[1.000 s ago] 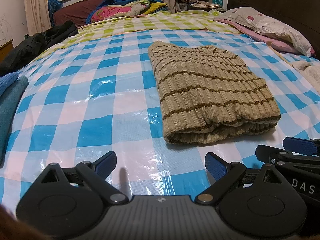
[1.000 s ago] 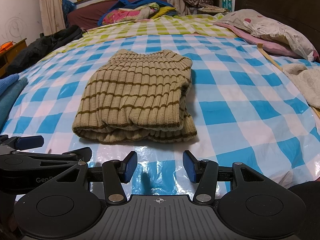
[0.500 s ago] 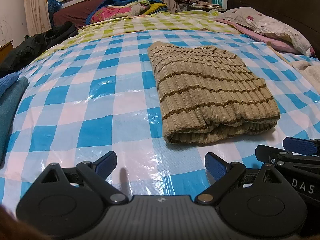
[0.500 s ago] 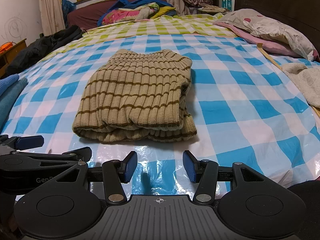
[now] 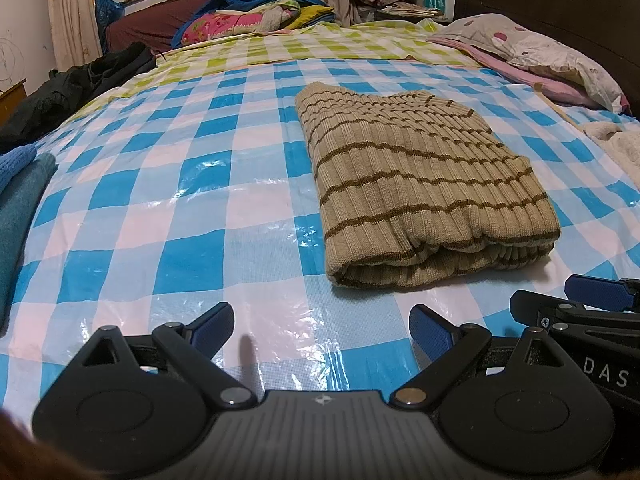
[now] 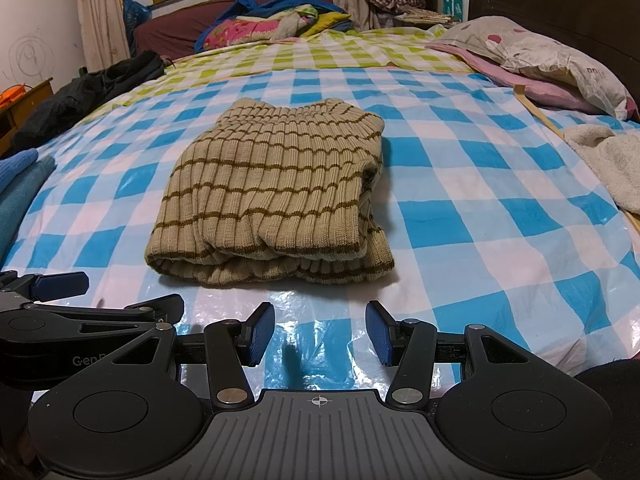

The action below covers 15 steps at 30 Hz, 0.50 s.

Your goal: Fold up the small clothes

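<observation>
Fingers wide and empty on both the left gripper (image 5: 322,326) and right gripper (image 6: 320,334), folded sweater (image 6: 276,196) at 12 o'clock; careless regrasp likely unrolls the loose near hem.

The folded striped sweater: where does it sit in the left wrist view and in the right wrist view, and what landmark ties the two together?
Left wrist view: the folded striped sweater lies right of centre on the blue checked sheet.
Right wrist view: it lies slightly left of centre, just beyond the open right hand-held gripper.
Shared landmark: the spotted pillow at the upper right of both views.
</observation>
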Motion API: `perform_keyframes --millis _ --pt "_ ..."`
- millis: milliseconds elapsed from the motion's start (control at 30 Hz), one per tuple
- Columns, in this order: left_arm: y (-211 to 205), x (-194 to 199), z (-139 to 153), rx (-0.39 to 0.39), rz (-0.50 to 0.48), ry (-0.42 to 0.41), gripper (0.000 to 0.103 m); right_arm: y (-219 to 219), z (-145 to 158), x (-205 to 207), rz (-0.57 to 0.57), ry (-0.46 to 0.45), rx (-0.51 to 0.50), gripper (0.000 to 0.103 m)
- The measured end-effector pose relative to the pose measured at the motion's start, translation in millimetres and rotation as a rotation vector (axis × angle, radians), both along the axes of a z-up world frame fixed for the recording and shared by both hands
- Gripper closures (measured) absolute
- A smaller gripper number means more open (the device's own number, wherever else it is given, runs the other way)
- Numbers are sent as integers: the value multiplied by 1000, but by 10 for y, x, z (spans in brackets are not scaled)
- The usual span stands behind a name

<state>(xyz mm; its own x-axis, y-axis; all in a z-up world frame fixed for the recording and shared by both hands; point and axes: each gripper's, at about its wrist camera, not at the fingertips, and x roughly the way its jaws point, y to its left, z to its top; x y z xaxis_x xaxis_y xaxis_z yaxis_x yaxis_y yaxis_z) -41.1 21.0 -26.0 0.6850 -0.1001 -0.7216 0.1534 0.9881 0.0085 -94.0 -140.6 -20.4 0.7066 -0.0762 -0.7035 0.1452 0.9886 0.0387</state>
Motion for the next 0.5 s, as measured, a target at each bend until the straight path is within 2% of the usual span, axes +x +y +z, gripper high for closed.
perform_keyframes --millis 500 --pt "-1 -5 4 4 -3 -8 6 1 -13 -7 -2 1 1 53"
